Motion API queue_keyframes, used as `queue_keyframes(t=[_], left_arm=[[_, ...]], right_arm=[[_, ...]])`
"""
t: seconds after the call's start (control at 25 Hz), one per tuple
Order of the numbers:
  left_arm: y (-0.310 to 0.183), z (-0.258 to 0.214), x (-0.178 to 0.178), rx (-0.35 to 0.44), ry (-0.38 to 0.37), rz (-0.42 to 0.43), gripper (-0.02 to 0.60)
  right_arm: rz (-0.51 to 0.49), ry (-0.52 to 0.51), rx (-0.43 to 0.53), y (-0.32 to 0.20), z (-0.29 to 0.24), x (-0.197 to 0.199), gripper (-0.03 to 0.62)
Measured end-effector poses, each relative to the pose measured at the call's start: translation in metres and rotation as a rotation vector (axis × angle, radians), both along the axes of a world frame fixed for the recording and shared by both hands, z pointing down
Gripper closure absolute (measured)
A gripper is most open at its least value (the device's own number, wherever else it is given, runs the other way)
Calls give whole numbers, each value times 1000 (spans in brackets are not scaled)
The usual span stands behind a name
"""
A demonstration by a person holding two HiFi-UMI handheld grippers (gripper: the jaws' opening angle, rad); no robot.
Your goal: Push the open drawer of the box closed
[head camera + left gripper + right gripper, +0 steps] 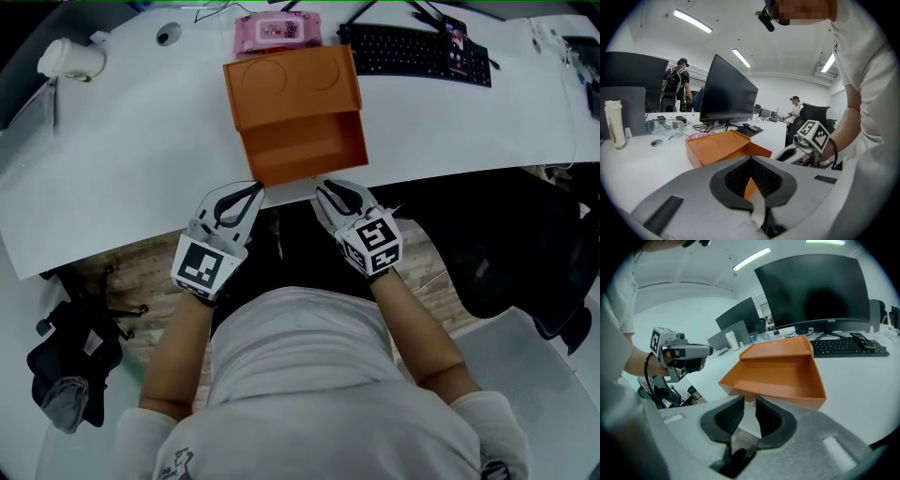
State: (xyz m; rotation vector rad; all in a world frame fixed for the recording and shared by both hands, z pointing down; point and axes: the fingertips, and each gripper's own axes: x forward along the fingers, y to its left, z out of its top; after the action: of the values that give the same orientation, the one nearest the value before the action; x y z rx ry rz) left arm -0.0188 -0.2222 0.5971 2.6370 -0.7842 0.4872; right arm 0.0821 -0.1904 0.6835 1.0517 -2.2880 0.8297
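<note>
An orange box (291, 82) stands on the white desk (141, 159). Its open drawer (302, 145) is pulled out toward me, as far as the desk's near edge. My left gripper (255, 191) is just off the drawer's front left corner, its tips together and empty. In the left gripper view, the left gripper (750, 160) points at the drawer (758, 151). My right gripper (322, 188) is at the front right corner, in front of the drawer (780, 376). The right gripper (750, 400) shows a gap between its pads with nothing in it.
Behind the box lie a pink wipes pack (277, 30) and a black keyboard (412, 52) with a phone (457, 42) on it. A white bottle (70, 58) lies far left. A black chair (525, 253) stands to my right and a black bag (70, 361) lies on the floor to my left.
</note>
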Motion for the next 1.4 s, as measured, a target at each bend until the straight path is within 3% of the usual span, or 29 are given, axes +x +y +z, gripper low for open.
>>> queue_keyframes(t=[0.4,1.16,1.4], left_arm=[[3,8,2,-36,6,7,583],[3,12,-12,-65,-1,-37,583],[0,12,-18,-36,-4,-52,583]], right_arm=[[18,-3,-74,-1,44,-7,499],[2,0,-104,-5,52,-17,530],[-5,-2,-107,-6,50,-22,531]])
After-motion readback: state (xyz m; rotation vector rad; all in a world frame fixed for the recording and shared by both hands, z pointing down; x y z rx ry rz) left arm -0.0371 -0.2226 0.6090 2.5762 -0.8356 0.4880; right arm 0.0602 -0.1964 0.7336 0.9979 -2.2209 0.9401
